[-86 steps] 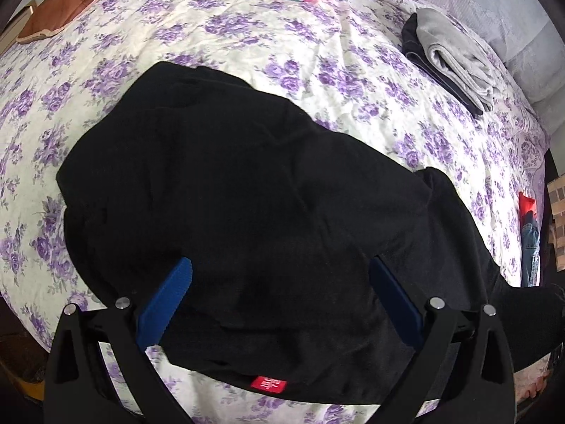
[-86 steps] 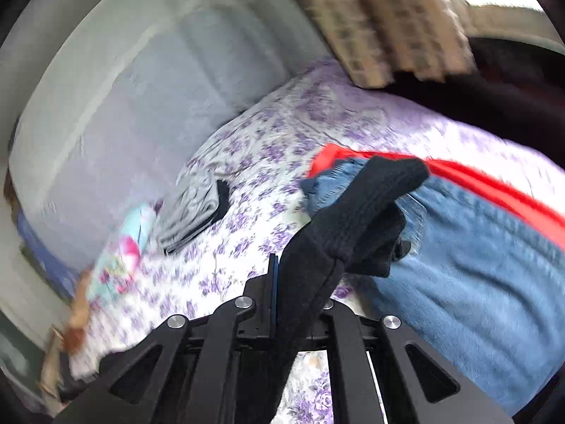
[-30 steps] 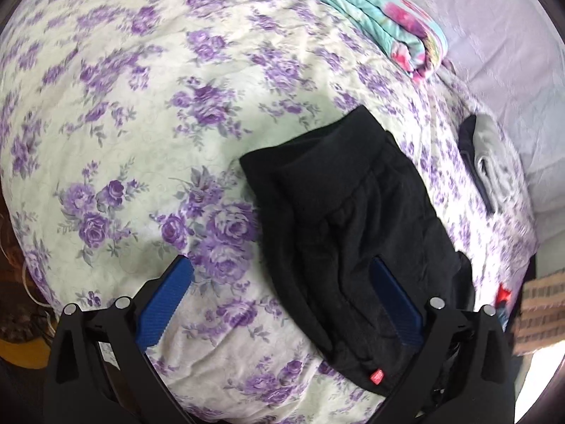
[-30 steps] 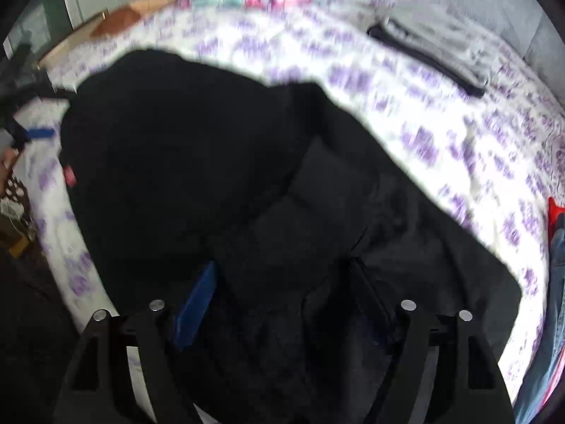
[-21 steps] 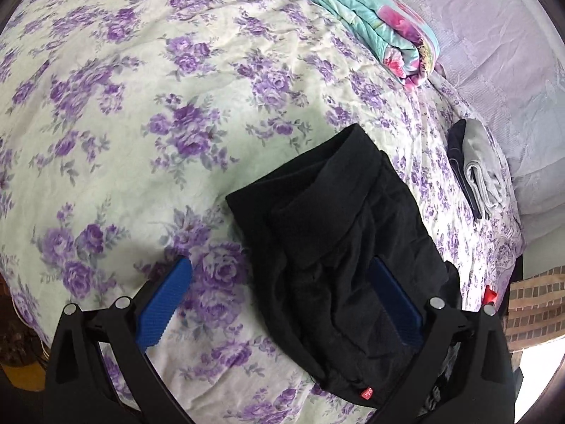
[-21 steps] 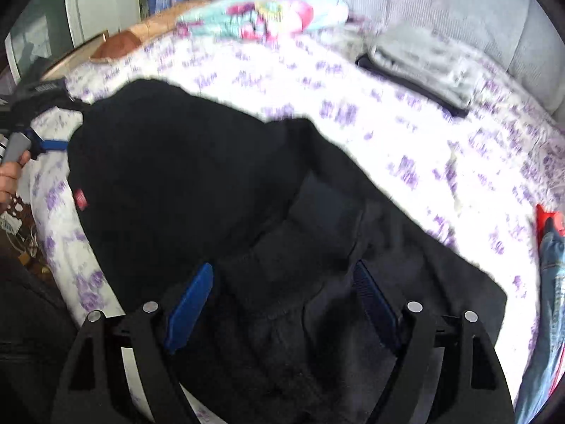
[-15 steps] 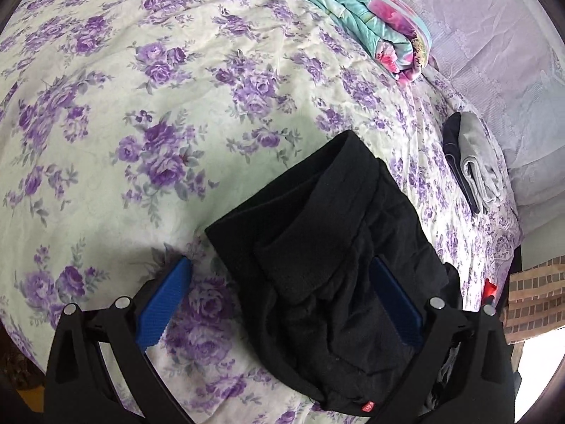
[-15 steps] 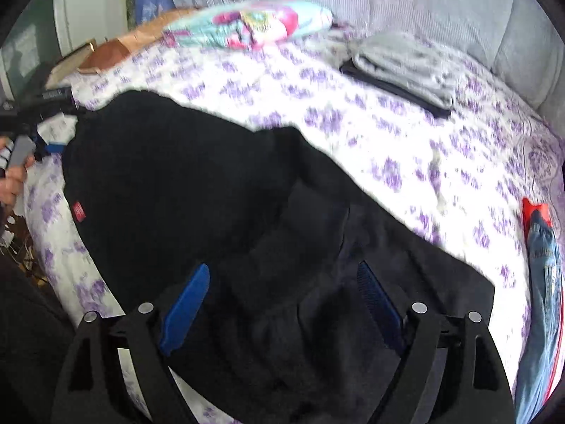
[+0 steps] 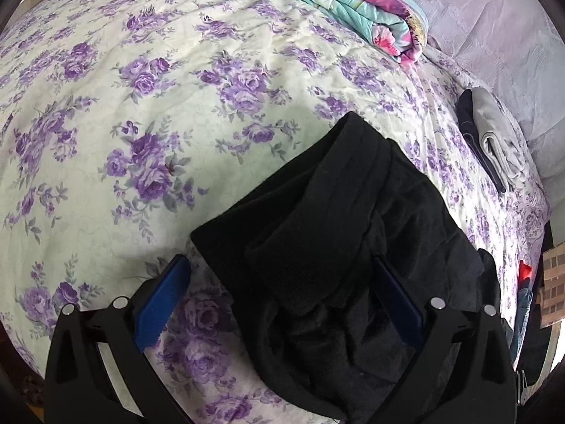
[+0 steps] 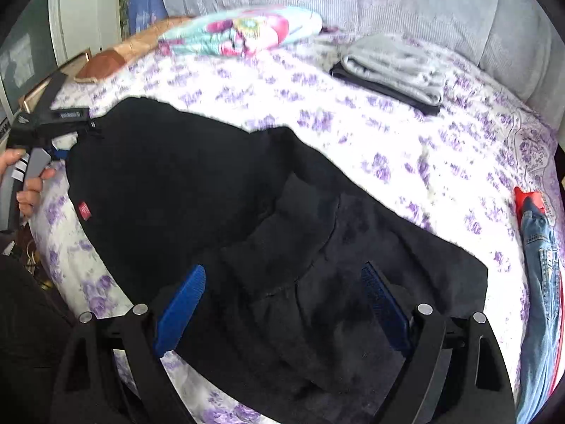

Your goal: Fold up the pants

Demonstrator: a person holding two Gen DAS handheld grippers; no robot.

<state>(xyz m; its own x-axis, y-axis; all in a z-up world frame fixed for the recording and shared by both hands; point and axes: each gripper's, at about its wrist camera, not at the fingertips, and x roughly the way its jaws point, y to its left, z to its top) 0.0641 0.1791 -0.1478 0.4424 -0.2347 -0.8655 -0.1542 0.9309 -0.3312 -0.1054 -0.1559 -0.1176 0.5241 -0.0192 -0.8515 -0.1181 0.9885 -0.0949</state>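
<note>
Left wrist view: left gripper (image 9: pixel 279 293) wide open, nothing held, fingers straddling the near end of the black pants (image 9: pixel 353 247). Pants lie on the floral bedspread (image 9: pixel 141 123), partly folded – a thick doubled flap sits on top, edges uneven. Folded turquoise blanket (image 9: pixel 353 10) at the far edge, grey folded clothes (image 9: pixel 494 137) far right, well apart from the pants.

Right wrist view: right gripper (image 10: pixel 282 300) also wide open and empty, hanging over the pants (image 10: pixel 212 212). A folded-over leg piece lies between the blue pads (image 10: pixel 180 304); red label (image 10: pixel 84 210) shows on the left edge. The person's hand (image 10: pixel 24 180) grips the other tool at the left end of the garment. Jeans (image 10: pixel 536 265) at the right bed edge, grey stack (image 10: pixel 395 63) far back.

Step, as judged: between folds – first fold-over laid down, both tools released. Next move likely needs each gripper to pinch an end or edge of the bundle, lift and bring it across to halve it again, squaring the lumpy layers; thick soft fabric may slip or bunch if only the top layer is caught
</note>
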